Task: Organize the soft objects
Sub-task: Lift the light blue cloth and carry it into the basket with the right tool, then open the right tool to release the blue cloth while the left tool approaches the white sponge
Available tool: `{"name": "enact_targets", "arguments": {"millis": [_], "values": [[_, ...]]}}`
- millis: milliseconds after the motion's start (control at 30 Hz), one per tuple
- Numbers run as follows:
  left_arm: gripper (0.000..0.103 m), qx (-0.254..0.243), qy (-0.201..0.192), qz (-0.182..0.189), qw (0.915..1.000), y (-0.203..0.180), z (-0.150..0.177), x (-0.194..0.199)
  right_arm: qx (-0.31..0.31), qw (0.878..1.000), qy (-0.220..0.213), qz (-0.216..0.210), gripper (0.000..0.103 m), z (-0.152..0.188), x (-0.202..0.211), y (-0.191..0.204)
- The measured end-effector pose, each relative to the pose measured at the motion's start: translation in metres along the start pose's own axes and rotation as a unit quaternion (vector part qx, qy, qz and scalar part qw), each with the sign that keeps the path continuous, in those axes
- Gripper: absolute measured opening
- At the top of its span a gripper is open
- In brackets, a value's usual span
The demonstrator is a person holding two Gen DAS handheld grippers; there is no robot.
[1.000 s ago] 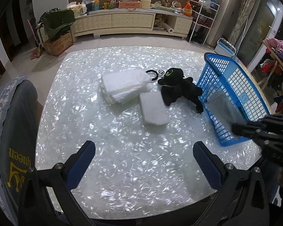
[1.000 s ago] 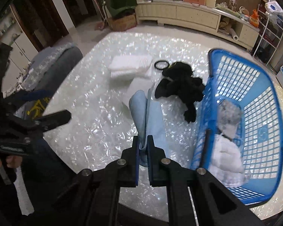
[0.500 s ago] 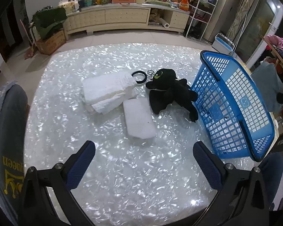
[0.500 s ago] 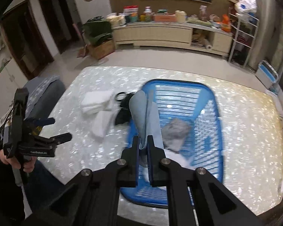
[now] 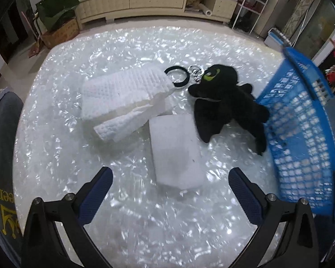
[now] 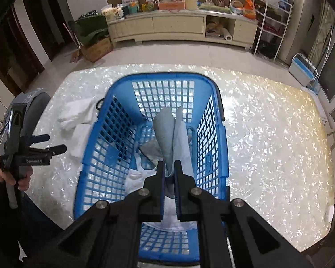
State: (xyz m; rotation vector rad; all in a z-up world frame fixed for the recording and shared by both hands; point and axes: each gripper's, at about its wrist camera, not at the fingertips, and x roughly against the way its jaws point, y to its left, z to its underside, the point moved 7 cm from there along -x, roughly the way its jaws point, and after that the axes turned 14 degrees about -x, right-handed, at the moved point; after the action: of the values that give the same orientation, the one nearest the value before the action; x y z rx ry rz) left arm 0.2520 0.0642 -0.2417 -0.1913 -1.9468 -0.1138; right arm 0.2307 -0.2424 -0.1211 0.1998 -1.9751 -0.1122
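Observation:
My right gripper (image 6: 169,167) is shut on a folded light-blue cloth (image 6: 169,131) and holds it over the inside of the blue basket (image 6: 96,138), which holds a grey cloth (image 6: 150,150) and a white one (image 6: 134,178). My left gripper (image 5: 170,178) is open and empty, low over the table, pointing at a white folded pad (image 5: 175,151). Beyond it lie a stack of white towels (image 5: 122,98) and a black plush toy (image 5: 223,105), whose leg touches the basket's wall (image 5: 301,134). The left gripper also shows in the right wrist view (image 6: 44,144).
A black ring (image 5: 176,77) with metal key rings (image 5: 195,70) lies between the towels and the plush. A grey chair back (image 5: 0,156) stands at the table's left edge. A long cabinet (image 6: 178,25) and a wire shelf (image 6: 272,22) stand across the floor.
My right gripper has carried the light-blue cloth from beside the basket to over its inside. My left gripper has moved forward and lower toward the white pad.

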Motion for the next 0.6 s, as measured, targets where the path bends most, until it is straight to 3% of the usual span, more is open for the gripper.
{"name": "enact_targets", "arguments": {"millis": [333,600], "values": [[0.103,-0.004,0.037,-0.010,0.9993,0.004,-0.013,-0.051,0.002,1.000,0.022,0.010,0.007,-0.008,-0.022,-0.008],[0.103,-0.003,0.055,-0.021,0.9983,0.003,-0.014,-0.065,0.026,0.997,0.030,0.058,0.007,-0.014,-0.044,-0.009]]}}
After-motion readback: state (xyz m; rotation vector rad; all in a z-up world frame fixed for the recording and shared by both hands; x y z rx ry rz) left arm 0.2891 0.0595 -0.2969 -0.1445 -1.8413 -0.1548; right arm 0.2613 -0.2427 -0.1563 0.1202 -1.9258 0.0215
